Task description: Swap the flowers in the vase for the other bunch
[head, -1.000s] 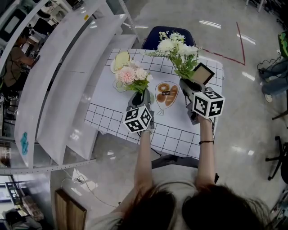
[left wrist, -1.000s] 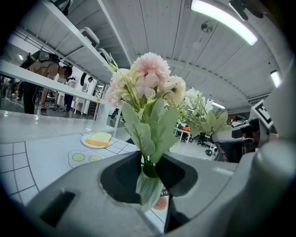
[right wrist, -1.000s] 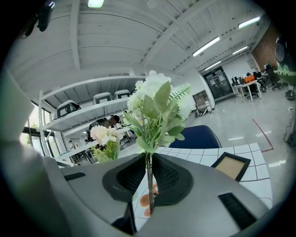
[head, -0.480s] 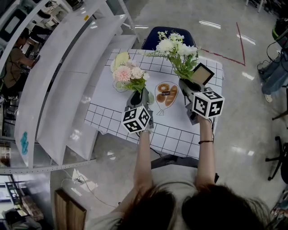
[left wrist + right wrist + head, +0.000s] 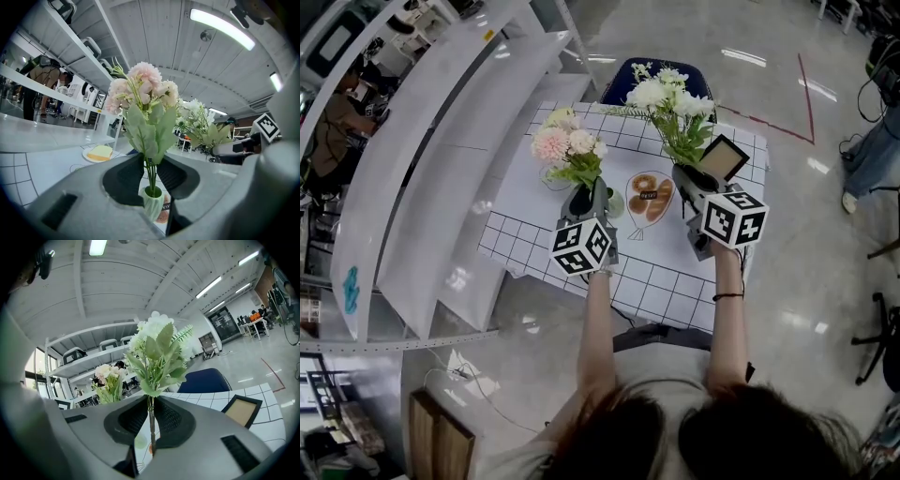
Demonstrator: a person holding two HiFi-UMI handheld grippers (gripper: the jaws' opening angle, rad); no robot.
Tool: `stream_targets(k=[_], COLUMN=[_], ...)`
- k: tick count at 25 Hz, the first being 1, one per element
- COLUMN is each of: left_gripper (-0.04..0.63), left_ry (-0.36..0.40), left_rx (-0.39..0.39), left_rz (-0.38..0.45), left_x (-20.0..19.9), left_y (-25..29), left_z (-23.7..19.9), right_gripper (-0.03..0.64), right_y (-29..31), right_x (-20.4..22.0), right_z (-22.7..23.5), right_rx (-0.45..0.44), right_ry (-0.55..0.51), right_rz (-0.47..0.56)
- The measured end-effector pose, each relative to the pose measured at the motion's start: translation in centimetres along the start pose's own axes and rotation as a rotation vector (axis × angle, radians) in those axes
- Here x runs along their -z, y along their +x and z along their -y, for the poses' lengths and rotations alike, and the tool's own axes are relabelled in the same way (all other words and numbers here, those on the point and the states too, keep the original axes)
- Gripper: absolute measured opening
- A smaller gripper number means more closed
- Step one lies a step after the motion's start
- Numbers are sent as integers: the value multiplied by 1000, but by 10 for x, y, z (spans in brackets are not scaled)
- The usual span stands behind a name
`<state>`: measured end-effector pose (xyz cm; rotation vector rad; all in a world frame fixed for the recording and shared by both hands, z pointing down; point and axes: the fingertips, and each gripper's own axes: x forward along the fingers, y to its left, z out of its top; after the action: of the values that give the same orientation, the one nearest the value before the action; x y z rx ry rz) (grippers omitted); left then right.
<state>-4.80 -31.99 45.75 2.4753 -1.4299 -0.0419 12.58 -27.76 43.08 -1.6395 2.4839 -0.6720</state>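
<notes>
My left gripper (image 5: 589, 199) is shut on the stems of the pink flower bunch (image 5: 567, 148) and holds it upright over the checked table (image 5: 675, 272). Its jaws have just been closing, with the stems between them. In the left gripper view the pink flower bunch (image 5: 140, 89) stands between the jaws (image 5: 151, 171), and its stem ends reach the mouth of the ribbed green vase (image 5: 153, 206) below. My right gripper (image 5: 692, 178) is shut on the thin stem of the white flower bunch (image 5: 670, 103), held upright to the right. The right gripper view shows that stem (image 5: 151, 423) pinched between the pads.
A small picture frame (image 5: 722, 157) stands at the table's far right. A bread-printed packet (image 5: 649, 197) lies between the two grippers. A plate with a yellow slice (image 5: 100, 152) sits at the far left. White shelving (image 5: 441, 159) runs along the left; a blue chair (image 5: 628, 75) is behind.
My left gripper has risen with the pink bunch, whose heads now sit higher over the table. The right gripper and the white bunch have stayed put.
</notes>
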Motion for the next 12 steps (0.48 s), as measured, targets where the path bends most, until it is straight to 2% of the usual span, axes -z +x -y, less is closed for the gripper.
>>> stream_targets(k=[12], left_gripper=[89], left_ry=[18], left_rx=[9], left_rz=[45], left_x=[-18], left_y=[-5], left_z=[4], right_gripper=[43], right_y=[-6], right_x=[-6], right_z=[-3], right_rx=[-13], right_ry=[-4], right_rz=[25])
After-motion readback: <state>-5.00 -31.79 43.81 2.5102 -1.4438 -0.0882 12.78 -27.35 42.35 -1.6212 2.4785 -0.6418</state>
